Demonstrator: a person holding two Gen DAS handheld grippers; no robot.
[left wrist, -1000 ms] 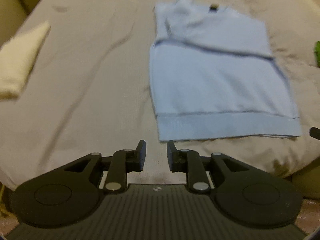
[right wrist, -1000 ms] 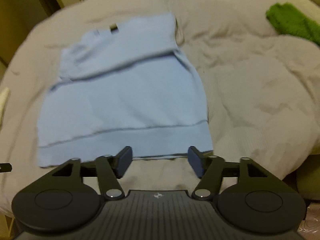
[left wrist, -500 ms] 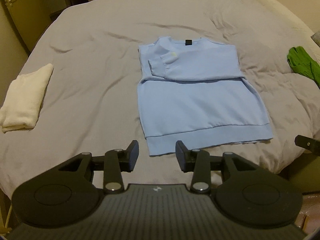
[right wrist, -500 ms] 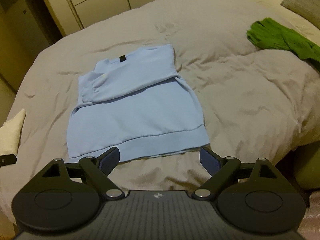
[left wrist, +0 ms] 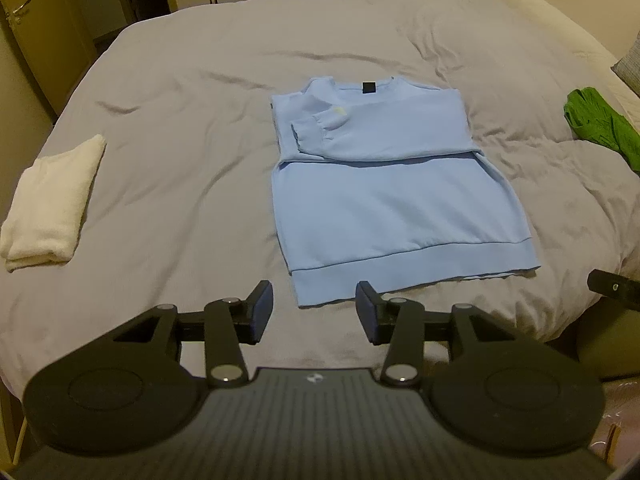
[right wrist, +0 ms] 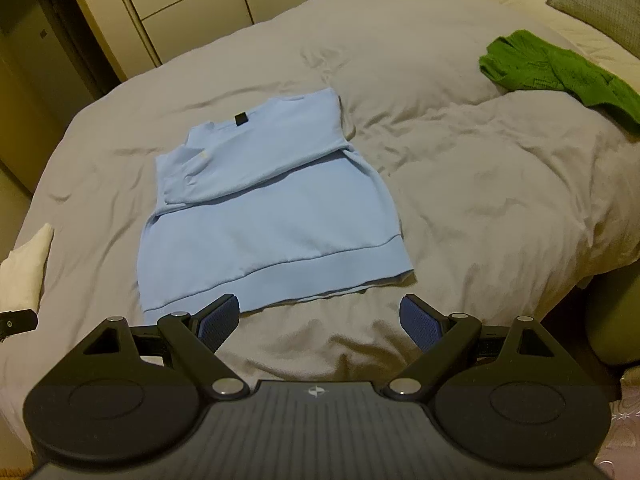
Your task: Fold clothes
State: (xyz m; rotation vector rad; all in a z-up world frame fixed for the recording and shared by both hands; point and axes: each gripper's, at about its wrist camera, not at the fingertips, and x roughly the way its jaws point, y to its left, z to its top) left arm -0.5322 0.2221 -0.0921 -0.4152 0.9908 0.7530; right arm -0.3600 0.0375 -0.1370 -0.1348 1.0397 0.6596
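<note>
At 9 o'clock on the grey bed cover (left wrist: 168,168) lies a folded white towel (left wrist: 48,208), well apart from everything else.

The left gripper (left wrist: 314,312) hangs over the near edge of the bed, at 6 o'clock in its own view. Its jaws are opening, with a moderate gap, and nothing is between them; only the cover shows in the gap. The light blue sweatshirt (left wrist: 384,184) lies flat in the middle of the bed, at 12 to 1 o'clock from this gripper. Its hem is the nearest part, just beyond the fingertips and not touching them. Both sleeves are folded across the chest, 1 cuff near the collar, where a small dark label sits.

The right gripper (right wrist: 320,320) is spread wide and holds nothing. From it, the sweatshirt (right wrist: 272,208) lies at 11 o'clock, with the right corner of the hem just ahead of the gap.

At 2 o'clock, far from both grippers, a crumpled green garment (right wrist: 560,72) lies beside the pillows.
</note>
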